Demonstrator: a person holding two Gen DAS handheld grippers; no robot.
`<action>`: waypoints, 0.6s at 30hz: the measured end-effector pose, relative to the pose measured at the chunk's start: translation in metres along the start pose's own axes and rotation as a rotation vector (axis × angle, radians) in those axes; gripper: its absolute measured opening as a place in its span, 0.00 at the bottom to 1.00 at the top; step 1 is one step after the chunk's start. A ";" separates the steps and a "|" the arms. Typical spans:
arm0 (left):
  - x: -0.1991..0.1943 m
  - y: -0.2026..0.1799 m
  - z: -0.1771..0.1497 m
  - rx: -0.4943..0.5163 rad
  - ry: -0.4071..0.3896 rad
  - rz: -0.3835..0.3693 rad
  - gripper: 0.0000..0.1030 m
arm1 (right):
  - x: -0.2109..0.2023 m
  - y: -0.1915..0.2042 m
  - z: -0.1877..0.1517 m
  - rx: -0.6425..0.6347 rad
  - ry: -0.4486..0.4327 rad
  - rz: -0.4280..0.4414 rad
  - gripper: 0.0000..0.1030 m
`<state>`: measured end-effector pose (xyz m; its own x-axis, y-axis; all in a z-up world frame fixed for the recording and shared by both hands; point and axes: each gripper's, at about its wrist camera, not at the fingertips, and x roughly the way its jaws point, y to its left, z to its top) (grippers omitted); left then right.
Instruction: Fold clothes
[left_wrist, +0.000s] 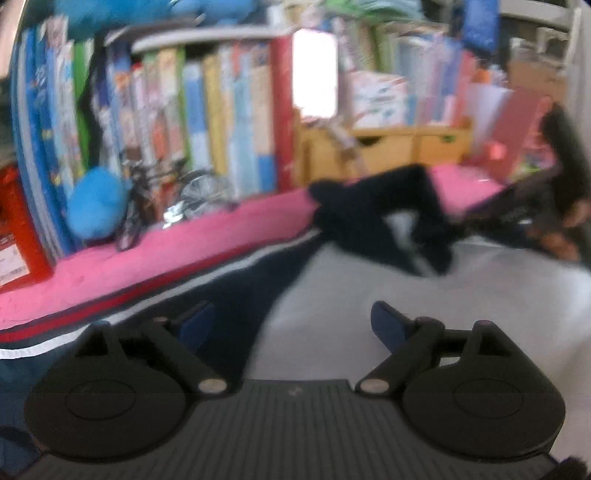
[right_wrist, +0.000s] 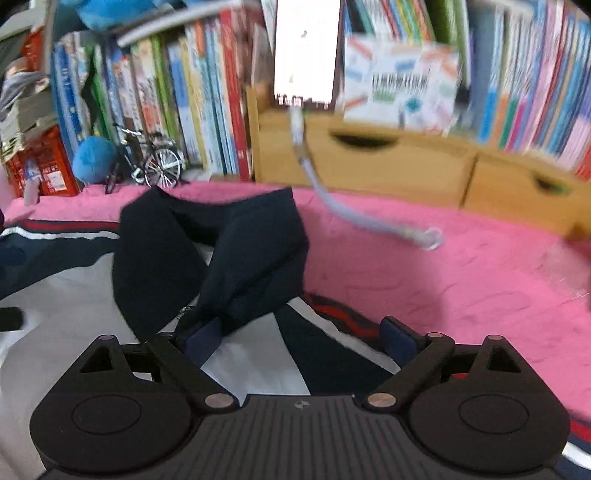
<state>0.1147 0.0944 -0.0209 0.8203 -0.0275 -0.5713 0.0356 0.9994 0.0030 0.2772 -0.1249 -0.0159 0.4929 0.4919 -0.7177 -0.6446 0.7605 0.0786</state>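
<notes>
A jacket with a grey body (left_wrist: 369, 295) and navy panels lies flat on a pink cloth (left_wrist: 184, 240). Its striped red, white and navy hem (left_wrist: 74, 317) runs along the left. A dark navy sleeve (left_wrist: 380, 214) lies bunched at the far side; in the right wrist view the sleeve (right_wrist: 221, 258) is folded over the grey body (right_wrist: 55, 295). My left gripper (left_wrist: 291, 325) is open and empty above the jacket. My right gripper (right_wrist: 303, 336) is open, with the sleeve's end by its left finger (right_wrist: 203, 338). The right gripper also shows in the left wrist view (left_wrist: 517, 218).
A shelf of upright books (left_wrist: 184, 110) stands behind the cloth. A model bicycle (right_wrist: 147, 162) and a blue plush ball (right_wrist: 92, 158) sit at its foot. Wooden drawers (right_wrist: 369, 162) stand at the back, with a white cable (right_wrist: 351, 214) trailing over the pink cloth (right_wrist: 443, 277).
</notes>
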 end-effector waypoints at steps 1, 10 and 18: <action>0.008 0.007 0.001 -0.014 0.008 -0.004 0.89 | 0.006 -0.001 0.001 0.000 0.014 0.021 0.65; 0.043 0.035 0.002 -0.013 0.082 0.025 0.89 | 0.035 0.015 0.029 -0.175 -0.036 -0.033 0.16; 0.041 0.055 0.017 -0.013 0.029 0.396 0.72 | 0.073 0.011 0.069 -0.113 -0.128 -0.160 0.21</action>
<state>0.1602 0.1477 -0.0306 0.7525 0.3607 -0.5510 -0.2875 0.9327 0.2179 0.3467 -0.0516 -0.0201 0.6598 0.4243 -0.6202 -0.6101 0.7843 -0.1125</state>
